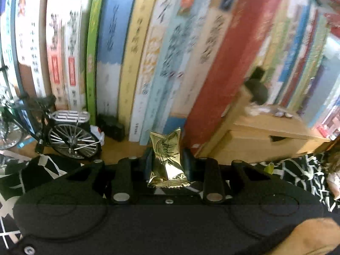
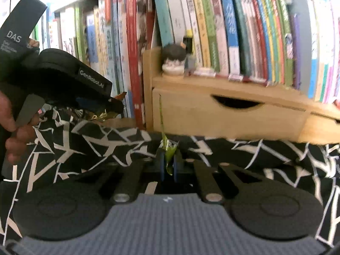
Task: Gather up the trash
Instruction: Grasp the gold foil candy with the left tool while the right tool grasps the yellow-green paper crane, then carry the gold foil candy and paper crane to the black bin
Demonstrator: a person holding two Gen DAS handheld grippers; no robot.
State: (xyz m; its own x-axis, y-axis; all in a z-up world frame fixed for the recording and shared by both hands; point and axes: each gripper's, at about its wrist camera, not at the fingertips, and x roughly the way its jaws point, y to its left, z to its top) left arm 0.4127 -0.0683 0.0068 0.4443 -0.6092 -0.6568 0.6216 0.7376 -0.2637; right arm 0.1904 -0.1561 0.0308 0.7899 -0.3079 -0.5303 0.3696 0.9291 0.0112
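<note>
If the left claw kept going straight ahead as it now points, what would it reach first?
Probably the row of books standing behind the gold wrapper it grips, though depth is hard to judge.

"DAS" and "GenRobot.AI" on the left gripper [image 2: 110, 106] housing

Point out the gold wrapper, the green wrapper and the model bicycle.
gold wrapper [image 1: 166, 157]: left wrist view, on its creased middle, between the left gripper's fingers.
green wrapper [image 2: 169, 151]: right wrist view, on the crumpled part pinched by the right gripper.
model bicycle [image 1: 73, 138]: left wrist view, on its rear wheel.
</note>
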